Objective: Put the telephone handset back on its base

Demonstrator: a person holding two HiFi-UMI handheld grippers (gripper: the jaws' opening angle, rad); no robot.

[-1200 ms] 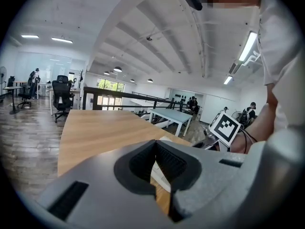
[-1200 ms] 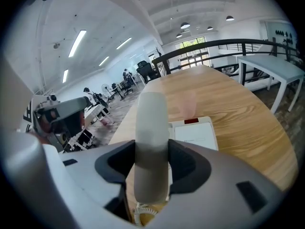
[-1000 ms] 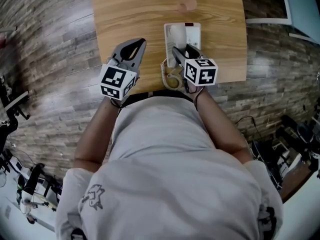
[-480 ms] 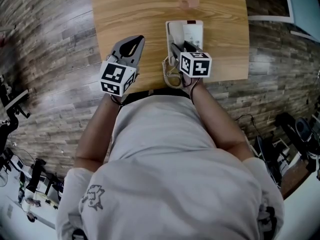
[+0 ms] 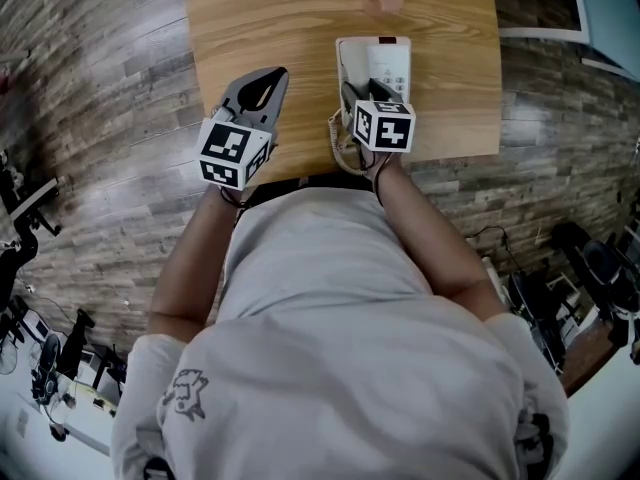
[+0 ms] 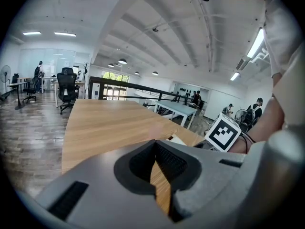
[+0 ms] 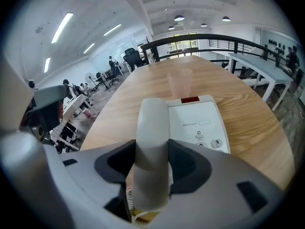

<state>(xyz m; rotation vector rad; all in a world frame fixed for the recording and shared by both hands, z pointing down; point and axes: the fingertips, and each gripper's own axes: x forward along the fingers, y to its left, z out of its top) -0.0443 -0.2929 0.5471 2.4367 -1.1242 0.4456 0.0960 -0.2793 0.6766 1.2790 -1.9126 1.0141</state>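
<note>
The surface (image 5: 260, 18) is carrying everything under inspection, and I am standing at its near edge so that both tools are reaching over it. The telephone base (image 5: 390, 63) is lying flat near that edge with its keypad facing up. In my judgement this is leaving the cradle on its left side open from above.

My right tool (image 5: 368, 96) is pointing steeply down over that cradle side. Its jaws are spread wide and pressing on the flanks of the handset (image 7: 152, 142), gripping it about mid-length. Held this way, the handset is running lengthwise along the base, lined up with the cradle. Whether it is already sitting in the cradle or hanging just above it, I cannot tell.

My left tool (image 5: 266, 83) is hovering over bare wood to the left of the base, jaws brought together on nothing. It is standing clear, I judge, because one tool is enough here.

The cup (image 7: 179, 82) is standing upright beyond the base, apart from it and out of the handset's path. The coiled cord (image 5: 338, 143) is bunching slack at the near end of the base, under my right tool.

Count — one surface, one telephone base, two tools, one handset, one cup, one cord.
</note>
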